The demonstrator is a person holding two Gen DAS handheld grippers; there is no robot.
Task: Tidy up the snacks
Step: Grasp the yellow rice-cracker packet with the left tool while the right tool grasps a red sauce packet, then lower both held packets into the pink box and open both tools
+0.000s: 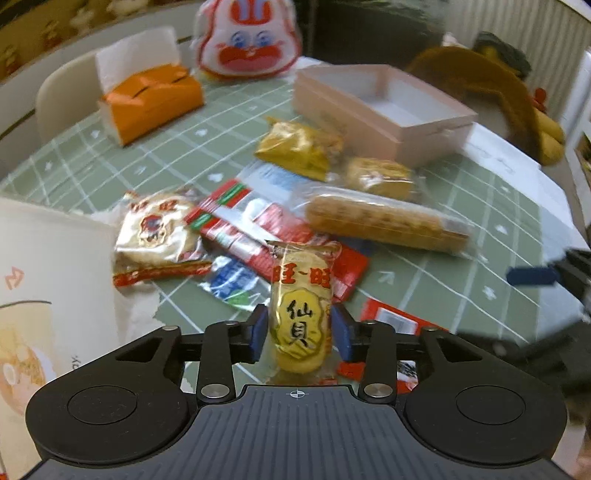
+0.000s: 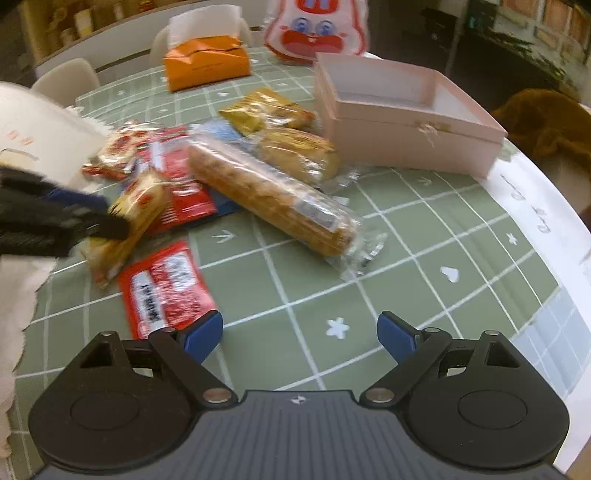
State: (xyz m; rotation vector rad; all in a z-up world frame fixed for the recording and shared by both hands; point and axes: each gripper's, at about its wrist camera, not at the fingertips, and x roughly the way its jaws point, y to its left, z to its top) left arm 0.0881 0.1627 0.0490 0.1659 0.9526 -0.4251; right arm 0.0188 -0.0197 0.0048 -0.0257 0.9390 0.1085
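Green gridded tablecloth (image 2: 406, 229) bears an empty pink box (image 2: 402, 122); left claw (image 1: 300, 334) grips a rice-cracker packet (image 1: 300, 314), right claw (image 2: 299, 334) gapes wide.

The rice-cracker packet (image 1: 300, 317) reads 旺旺 — below it 仙贝 (other wrappers too blurred).

Your rabbit-face bag (image 2: 314, 33) is cut off by the top edge; motion blur smears the pink box (image 1: 380, 107); your left gripper (image 2: 92, 221) covers the rice-cracker packet's (image 2: 129, 225) middle
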